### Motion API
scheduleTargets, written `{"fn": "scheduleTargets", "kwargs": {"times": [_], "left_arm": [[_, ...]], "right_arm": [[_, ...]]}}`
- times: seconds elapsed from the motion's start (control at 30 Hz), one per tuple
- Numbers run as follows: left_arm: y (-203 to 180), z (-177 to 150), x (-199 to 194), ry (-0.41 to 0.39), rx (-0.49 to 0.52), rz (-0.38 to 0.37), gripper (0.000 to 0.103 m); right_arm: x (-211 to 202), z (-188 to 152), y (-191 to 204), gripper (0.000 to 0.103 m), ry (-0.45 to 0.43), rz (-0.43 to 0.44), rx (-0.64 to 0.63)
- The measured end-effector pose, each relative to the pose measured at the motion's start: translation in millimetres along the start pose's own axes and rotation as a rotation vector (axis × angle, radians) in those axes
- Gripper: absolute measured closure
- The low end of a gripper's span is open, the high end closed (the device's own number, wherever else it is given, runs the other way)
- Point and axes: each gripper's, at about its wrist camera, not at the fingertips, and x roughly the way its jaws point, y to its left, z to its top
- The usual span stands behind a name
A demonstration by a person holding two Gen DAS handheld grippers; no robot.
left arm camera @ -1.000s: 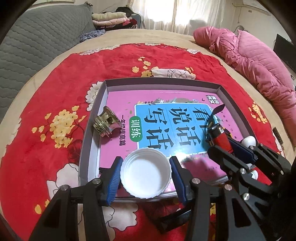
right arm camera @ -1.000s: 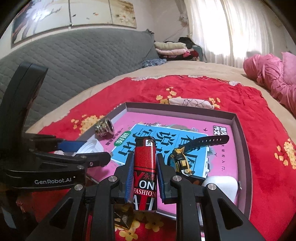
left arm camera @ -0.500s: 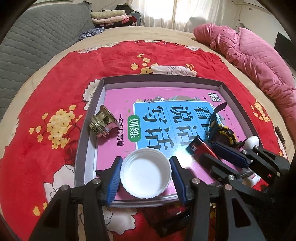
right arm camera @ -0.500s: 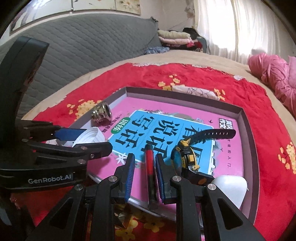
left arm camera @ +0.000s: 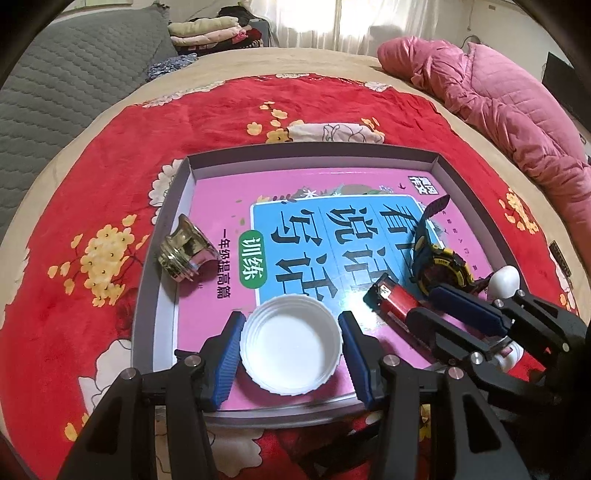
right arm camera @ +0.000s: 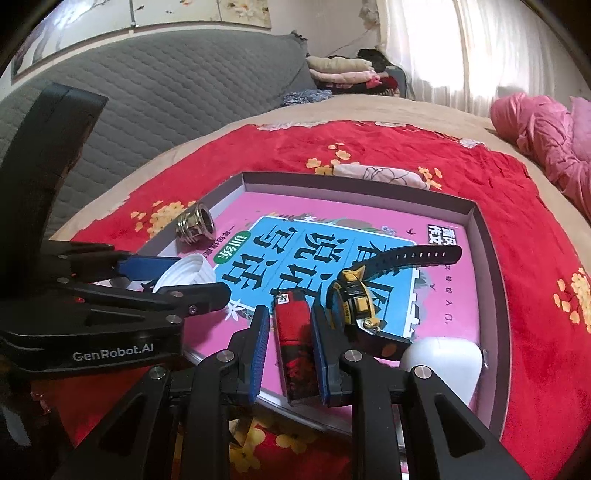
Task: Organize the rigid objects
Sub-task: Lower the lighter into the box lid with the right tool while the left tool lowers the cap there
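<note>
A shallow grey tray [left arm camera: 465,192] lined with a pink and blue book lies on the red blanket. My left gripper [left arm camera: 291,347] is open around a white plastic lid [left arm camera: 291,343] that rests on the book near the tray's front edge; small gaps show on both sides. My right gripper [right arm camera: 288,332] is open, its jaws beside a red lighter [right arm camera: 293,332] that lies flat on the book, also in the left wrist view [left arm camera: 395,299]. A brass fitting [left arm camera: 186,251] leans at the tray's left wall. A yellow and black watch [right arm camera: 360,291] lies right of the lighter.
A white oval object [right arm camera: 443,360] sits in the tray's front right corner. The red flowered blanket [left arm camera: 92,192] covers the bed. A pink quilt [left arm camera: 498,96] lies at the far right, a grey quilted headboard [right arm camera: 166,99] at the left, folded clothes [left arm camera: 210,31] at the back.
My right gripper lowered the red lighter from upright to flat on the book and opened. My left gripper opened slightly around the white lid, which now rests in the tray.
</note>
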Motion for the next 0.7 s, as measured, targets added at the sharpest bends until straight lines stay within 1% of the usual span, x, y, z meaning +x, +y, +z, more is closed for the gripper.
{"fn": "scheduleTargets", "kwargs": {"times": [0.37,0.7], "left_arm": [[-7.2,-2.3,10.6,0.023,0.016,-0.005,0.052],[-8.9,-2.7,12.4,0.017,0.012,0.005,0.051]], "right_arm": [[-12.1,-4.6,-0.7,0.079,-0.026,0.013,-0.004],[-10.8,-5.1,-2.0,0.079,-0.025,0.008,0.003]]}}
